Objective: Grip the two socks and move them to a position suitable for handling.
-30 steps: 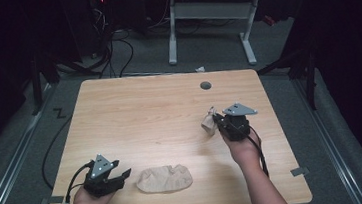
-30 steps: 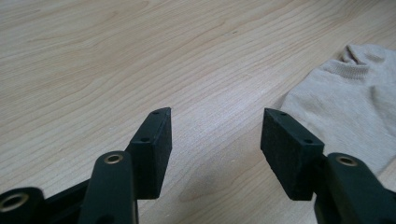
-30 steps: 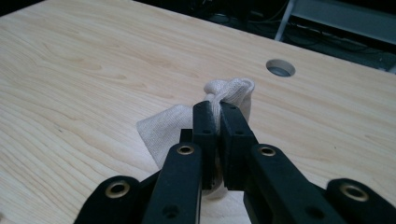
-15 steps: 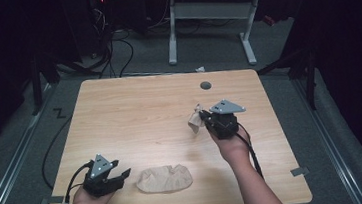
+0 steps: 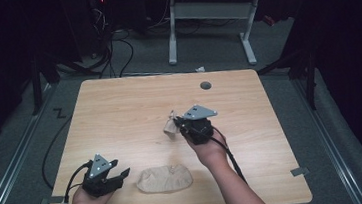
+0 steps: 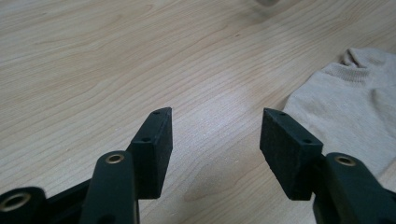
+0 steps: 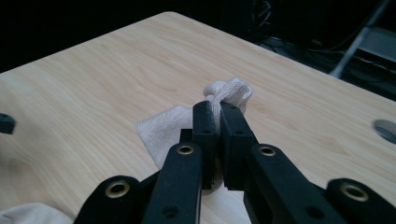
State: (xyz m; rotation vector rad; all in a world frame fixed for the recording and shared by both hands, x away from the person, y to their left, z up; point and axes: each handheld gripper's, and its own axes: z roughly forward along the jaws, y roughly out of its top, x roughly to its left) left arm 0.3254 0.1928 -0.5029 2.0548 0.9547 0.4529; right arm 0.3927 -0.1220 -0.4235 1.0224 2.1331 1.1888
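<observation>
Near the middle of the tabletop [image 5: 120, 118]: right claw [image 5: 177, 126] is squeezing a small sock [image 5: 170, 128], holding it up.
Near the front edge: left claw [image 5: 121, 175] is staying wide apart beside the flat sock [image 5: 164, 179].

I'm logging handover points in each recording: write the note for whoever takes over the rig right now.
Right tool: shut on a beige sock, pinched at its bunched end and held mid-table.
Left tool: open, nothing between its pads, low at the table's near left corner.
Second sock: lies flat at the near edge of the table, beside the left tool.
Done: one sock picked up.
Left: probably bringing the two socks together; the left tool has yet to grip anything.
</observation>
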